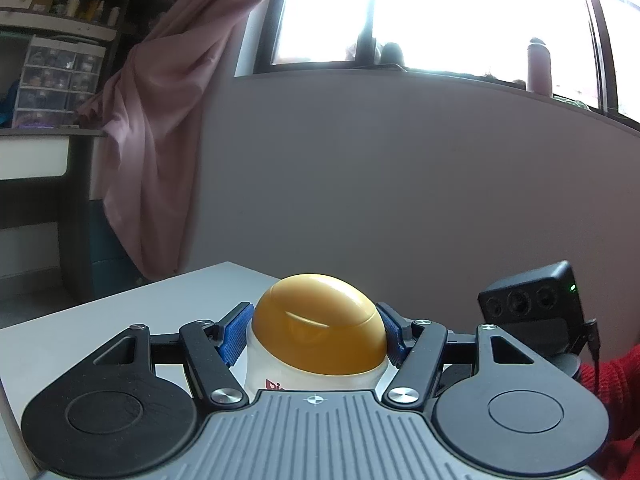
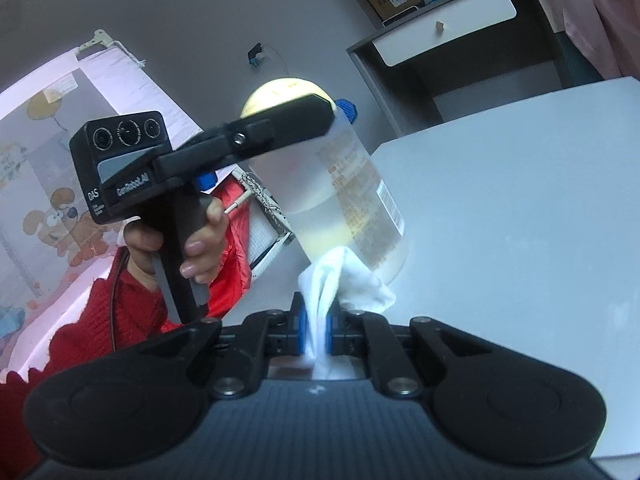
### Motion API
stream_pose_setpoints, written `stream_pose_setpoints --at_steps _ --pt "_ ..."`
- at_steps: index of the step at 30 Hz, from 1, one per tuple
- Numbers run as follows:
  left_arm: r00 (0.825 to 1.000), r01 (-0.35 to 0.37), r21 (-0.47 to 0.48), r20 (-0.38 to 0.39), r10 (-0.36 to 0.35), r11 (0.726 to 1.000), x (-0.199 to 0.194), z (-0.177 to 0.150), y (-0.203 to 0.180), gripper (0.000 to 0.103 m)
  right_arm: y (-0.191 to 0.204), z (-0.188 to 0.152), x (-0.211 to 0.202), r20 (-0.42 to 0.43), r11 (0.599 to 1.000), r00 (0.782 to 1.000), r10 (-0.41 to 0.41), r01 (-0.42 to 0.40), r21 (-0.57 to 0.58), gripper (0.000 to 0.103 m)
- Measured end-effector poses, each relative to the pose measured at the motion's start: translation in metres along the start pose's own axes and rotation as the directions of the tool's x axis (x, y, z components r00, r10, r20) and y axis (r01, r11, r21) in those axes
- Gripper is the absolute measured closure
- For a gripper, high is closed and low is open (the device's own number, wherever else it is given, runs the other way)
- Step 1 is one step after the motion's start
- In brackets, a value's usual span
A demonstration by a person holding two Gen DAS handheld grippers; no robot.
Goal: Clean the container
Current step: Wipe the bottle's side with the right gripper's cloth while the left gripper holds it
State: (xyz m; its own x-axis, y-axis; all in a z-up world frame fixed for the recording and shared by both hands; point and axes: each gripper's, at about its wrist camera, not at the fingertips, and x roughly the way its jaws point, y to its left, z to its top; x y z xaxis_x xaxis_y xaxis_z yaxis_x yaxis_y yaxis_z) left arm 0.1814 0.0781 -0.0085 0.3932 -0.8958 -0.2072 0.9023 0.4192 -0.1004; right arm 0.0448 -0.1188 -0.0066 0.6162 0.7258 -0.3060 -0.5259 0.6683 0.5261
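The container (image 2: 344, 196) is a translucent white jar with a yellow domed lid (image 1: 320, 324) and printed labels. My left gripper (image 1: 316, 332) is shut on the container just under the lid and holds it tilted above the white table (image 2: 520, 200). In the right wrist view the left gripper's black body (image 2: 256, 140) crosses in front of the jar's top. My right gripper (image 2: 316, 326) is shut on a white cloth (image 2: 344, 280), whose bunched end presses against the jar's lower side.
A grey wall and a bright window with a pink curtain (image 1: 160, 120) lie behind the table. A grey desk with a white drawer (image 2: 444, 28) stands beyond the table's far edge. The person's red sleeve (image 2: 132, 308) is at the left.
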Motion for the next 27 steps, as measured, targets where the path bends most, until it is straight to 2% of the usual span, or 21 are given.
stream_pose_setpoints --at_steps 5,12,27 --pt "1.0 0.004 -0.003 -0.001 -0.004 1.0 0.0 -0.001 0.0 0.038 0.015 0.014 -0.009 0.05 0.998 0.999 0.019 -0.017 -0.055 0.094" --pt "1.0 0.002 -0.008 -0.003 -0.002 1.0 -0.001 -0.001 0.0 0.038 0.016 0.029 -0.019 0.101 0.997 0.993 0.055 -0.05 -0.051 0.094" --pt "1.0 -0.003 -0.007 -0.011 0.003 1.0 -0.001 0.002 0.003 0.038 -0.009 0.006 -0.012 0.045 0.998 0.997 0.062 -0.063 0.027 0.094"
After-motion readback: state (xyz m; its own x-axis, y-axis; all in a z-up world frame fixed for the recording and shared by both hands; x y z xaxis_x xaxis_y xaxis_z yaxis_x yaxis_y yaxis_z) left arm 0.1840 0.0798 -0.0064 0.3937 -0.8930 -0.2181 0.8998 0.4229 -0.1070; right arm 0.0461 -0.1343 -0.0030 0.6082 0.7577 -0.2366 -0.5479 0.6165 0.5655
